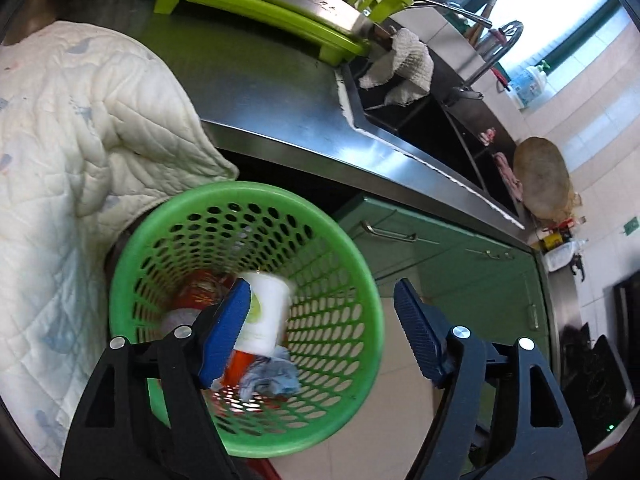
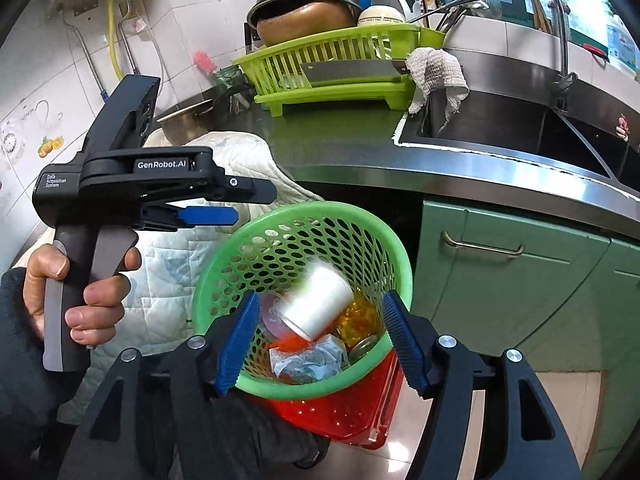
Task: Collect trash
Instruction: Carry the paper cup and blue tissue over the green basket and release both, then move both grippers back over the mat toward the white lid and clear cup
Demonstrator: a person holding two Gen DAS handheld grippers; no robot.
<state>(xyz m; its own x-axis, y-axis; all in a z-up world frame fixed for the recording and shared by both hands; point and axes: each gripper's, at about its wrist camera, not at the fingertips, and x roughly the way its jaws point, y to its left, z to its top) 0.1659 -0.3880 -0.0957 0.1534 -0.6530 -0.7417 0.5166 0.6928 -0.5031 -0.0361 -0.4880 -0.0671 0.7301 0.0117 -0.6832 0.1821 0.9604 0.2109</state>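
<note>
A green perforated basket (image 1: 360, 280) (image 2: 400, 264) stands on the floor in front of the counter. A white cup (image 1: 266, 312) (image 2: 320, 300), blurred by motion, is in the air inside the basket, free of both grippers. Under it lie crumpled blue-white paper (image 1: 272, 380) (image 2: 316, 356), a red wrapper (image 1: 200, 292) and an amber item (image 2: 356, 316). My left gripper (image 1: 320, 332) is open above the basket; in the right wrist view it (image 2: 224, 216) is at the left, held by a hand. My right gripper (image 2: 320, 344) is open over the basket's near rim.
A steel counter (image 1: 288, 120) (image 2: 480, 172) holds a lime dish rack (image 1: 260, 4) (image 2: 340, 68), a cleaver, a sink (image 2: 520, 120) with a white rag (image 2: 436, 72). A quilted white cloth (image 1: 80, 140) hangs at the left. Green cabinets (image 2: 520, 280) are at the right. A red container (image 2: 344, 408) sits under the basket.
</note>
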